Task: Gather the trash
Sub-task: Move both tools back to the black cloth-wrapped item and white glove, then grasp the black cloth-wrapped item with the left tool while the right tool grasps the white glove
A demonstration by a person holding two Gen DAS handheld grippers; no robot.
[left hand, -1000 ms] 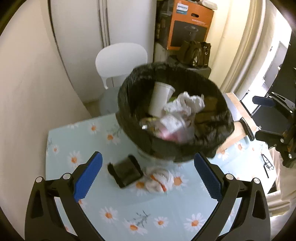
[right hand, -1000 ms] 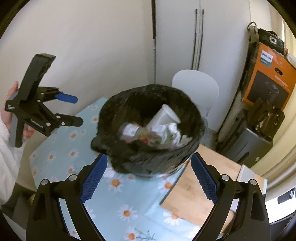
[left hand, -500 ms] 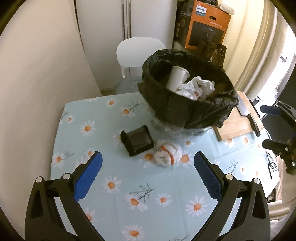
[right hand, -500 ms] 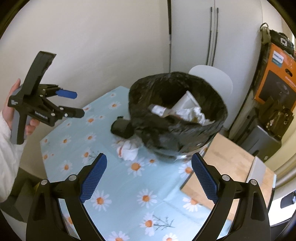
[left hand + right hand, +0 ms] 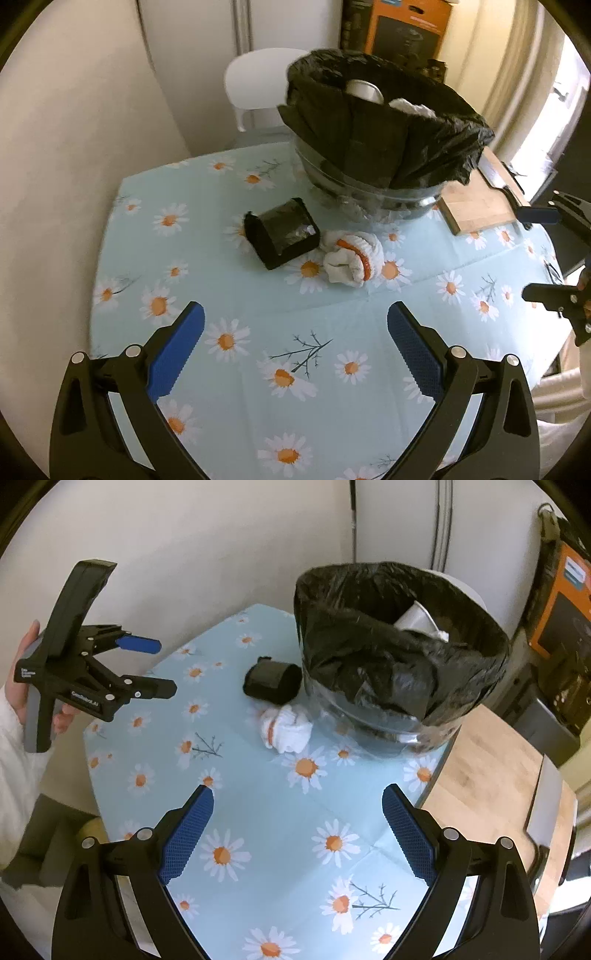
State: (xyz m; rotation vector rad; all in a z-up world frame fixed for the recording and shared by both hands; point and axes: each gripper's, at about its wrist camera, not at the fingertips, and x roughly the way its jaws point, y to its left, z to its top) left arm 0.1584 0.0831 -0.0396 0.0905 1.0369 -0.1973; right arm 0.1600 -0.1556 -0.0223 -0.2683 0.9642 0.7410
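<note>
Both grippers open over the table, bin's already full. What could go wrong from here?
1. The bin is heaped: a white cup and tissue sit at rim level, so added trash may roll back out.
2. The white wad touches the black roll and lies close to the bin's base; the left gripper might catch both or nudge the bin.
3. The bag's loose overhang could snag the right gripper.

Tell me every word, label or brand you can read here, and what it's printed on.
"GenRobot.AI": white lettering on the black left tongs, seen from the right wrist view.
Small white print on that tool's handle: too small to read.
Logo on the orange box: blurred, unreadable.
Print on the orange box in the left wrist view: blurred, unreadable.
</note>
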